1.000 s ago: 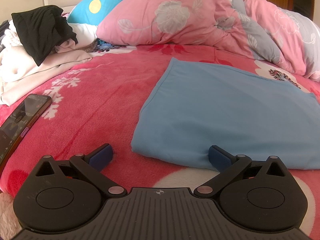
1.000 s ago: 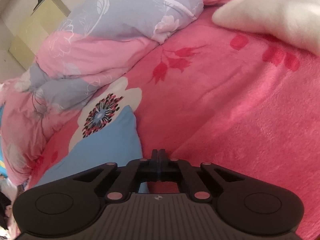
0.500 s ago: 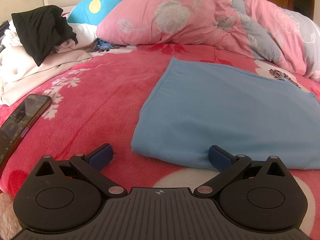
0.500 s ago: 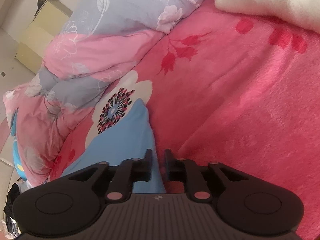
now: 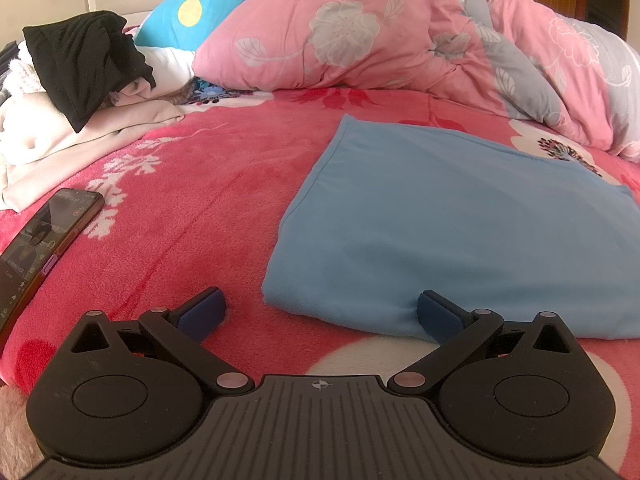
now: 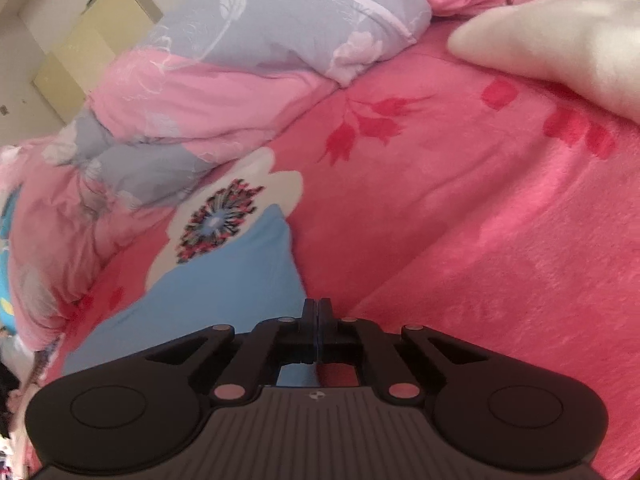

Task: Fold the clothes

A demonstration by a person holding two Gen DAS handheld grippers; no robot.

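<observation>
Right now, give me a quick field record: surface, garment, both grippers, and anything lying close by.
surface: pink floral blanket on a bed
garment: blue cloth, folded flat, smooth
left gripper: open, jaws wide, at the cloth's near left corner; right finger against the near edge
right gripper: shut, at the cloth's right edge; jaws have just closed; cannot tell if fabric is pinched
clothes pile: far left, black piece on top
phone: left edge, screen lit
quilt: bunched behind the cloth

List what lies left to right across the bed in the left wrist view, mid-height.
Dark smartphone → bare stretch of red floral fleece blanket → folded light blue garment.
</observation>
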